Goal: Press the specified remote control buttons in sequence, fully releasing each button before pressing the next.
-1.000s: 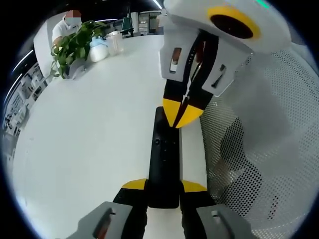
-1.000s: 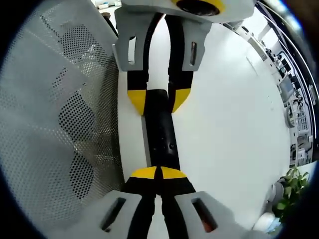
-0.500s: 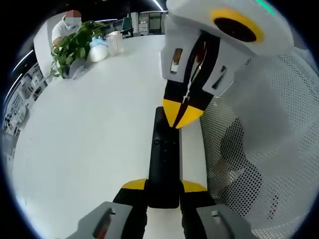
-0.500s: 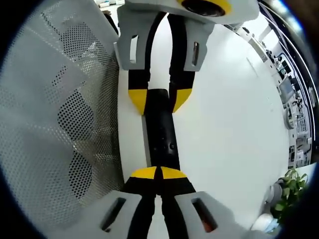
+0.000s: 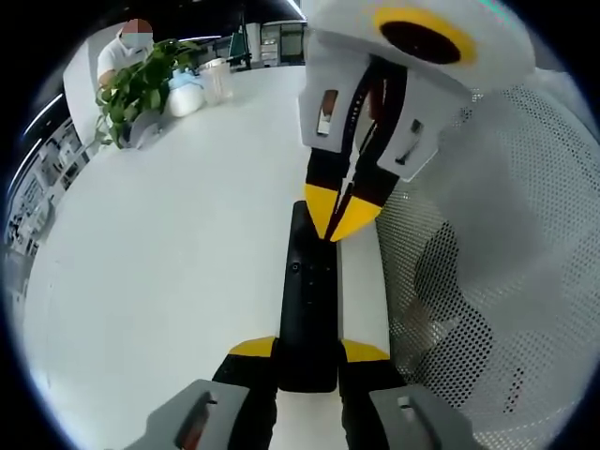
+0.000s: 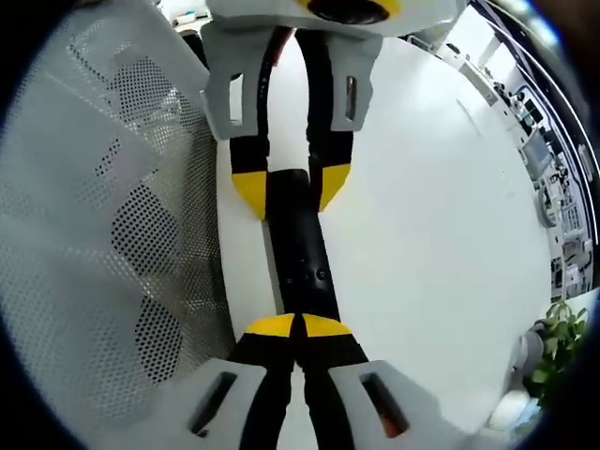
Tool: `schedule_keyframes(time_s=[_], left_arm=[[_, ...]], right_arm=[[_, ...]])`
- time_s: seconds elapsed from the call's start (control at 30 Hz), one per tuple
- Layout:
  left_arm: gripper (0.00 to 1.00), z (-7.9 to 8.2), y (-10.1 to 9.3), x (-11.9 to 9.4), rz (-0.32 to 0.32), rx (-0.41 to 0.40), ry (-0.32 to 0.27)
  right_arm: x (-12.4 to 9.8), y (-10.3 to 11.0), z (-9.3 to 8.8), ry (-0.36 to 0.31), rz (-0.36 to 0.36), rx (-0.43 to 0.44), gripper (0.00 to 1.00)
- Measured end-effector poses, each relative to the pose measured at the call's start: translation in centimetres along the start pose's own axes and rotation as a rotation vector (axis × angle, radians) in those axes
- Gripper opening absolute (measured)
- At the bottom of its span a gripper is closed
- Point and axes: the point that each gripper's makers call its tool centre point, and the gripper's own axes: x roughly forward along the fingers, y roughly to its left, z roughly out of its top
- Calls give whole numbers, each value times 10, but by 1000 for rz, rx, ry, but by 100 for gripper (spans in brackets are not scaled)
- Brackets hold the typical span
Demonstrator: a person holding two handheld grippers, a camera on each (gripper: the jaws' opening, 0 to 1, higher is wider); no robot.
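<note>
Remote control (image 5: 307, 300), long and black, is being held flat on a white table (image 5: 159, 281) in the left gripper view, its near end being gripped between the yellow-tipped jaws of the left gripper (image 5: 307, 351), which are clenched on it from both sides. The right gripper (image 5: 343, 212) is being brought in from the top of that view, jaws pinched together into a single tip that is being set at the remote's far end; whether a button is being pushed down cannot be told. A white perforated panel (image 5: 487, 281) is being seen just beside the remote, and a potted plant (image 5: 141, 89) far off at the table's edge. In the right gripper view, the remote is being seen running away from the closed yellow tips, toward the left gripper clamped on its other end. How many presses are done is not being shown; the sequence is judged to be under way, with a full release to follow.
</note>
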Motion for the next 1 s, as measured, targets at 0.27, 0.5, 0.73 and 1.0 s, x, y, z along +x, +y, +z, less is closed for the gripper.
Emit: schedule_keyframes(time_s=[0.27, 0.5, 0.73, 1.0], left_arm=[[24, 0, 0, 0, 2, -5, -3], [24, 0, 0, 0, 1, -6, -4], [24, 0, 0, 0, 1, -6, -6], [24, 0, 0, 0, 1, -5, -6]], right_arm=[[0, 2, 1, -3, -1, -13, 0], [0, 3, 5, -16, 5, -20, 0], [1, 3, 5, -12, 2, -29, 0], [2, 4, 5, -1, -8, -57, 0]])
